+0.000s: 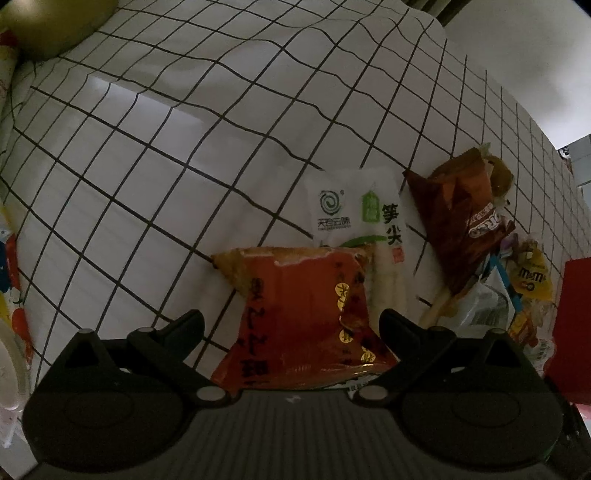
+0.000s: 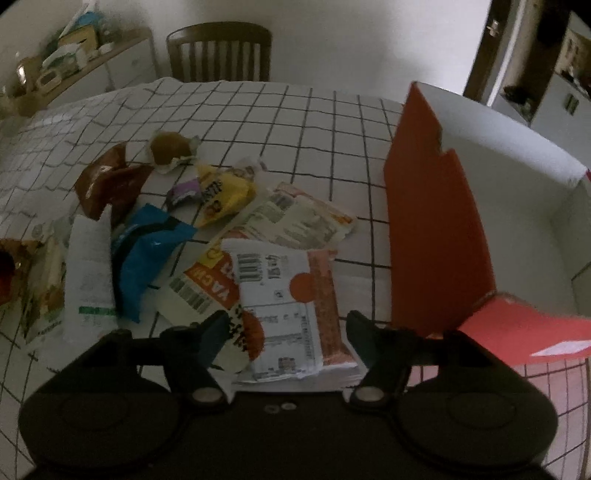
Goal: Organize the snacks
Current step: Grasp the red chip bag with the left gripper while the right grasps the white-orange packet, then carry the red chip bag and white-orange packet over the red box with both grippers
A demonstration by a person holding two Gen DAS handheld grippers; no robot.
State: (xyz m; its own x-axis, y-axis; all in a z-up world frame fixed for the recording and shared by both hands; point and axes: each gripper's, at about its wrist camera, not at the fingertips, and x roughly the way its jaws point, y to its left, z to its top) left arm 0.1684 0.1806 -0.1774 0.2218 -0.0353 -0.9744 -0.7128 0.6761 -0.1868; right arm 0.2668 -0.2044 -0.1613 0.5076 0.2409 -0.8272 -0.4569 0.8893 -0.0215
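Observation:
In the left wrist view my left gripper (image 1: 291,321) is open, its jaws spread on either side of a red snack packet (image 1: 306,317) lying on the grid tablecloth. A white bamboo-shoot packet (image 1: 360,221) lies just behind it and a brown packet (image 1: 461,218) to its right. In the right wrist view my right gripper (image 2: 288,325) is open above a white and orange flat packet (image 2: 291,306). Further snacks lie in a pile: a blue packet (image 2: 147,251), a yellow packet (image 2: 221,195), a brown packet (image 2: 107,181). A red box (image 2: 436,229) with a white inside stands open at the right.
The table (image 2: 295,122) has a white cloth with black grid lines. A wooden chair (image 2: 218,51) stands at its far side. A cluttered sideboard (image 2: 74,55) is at the back left. A yellow-green round object (image 1: 51,26) sits at the far left in the left wrist view.

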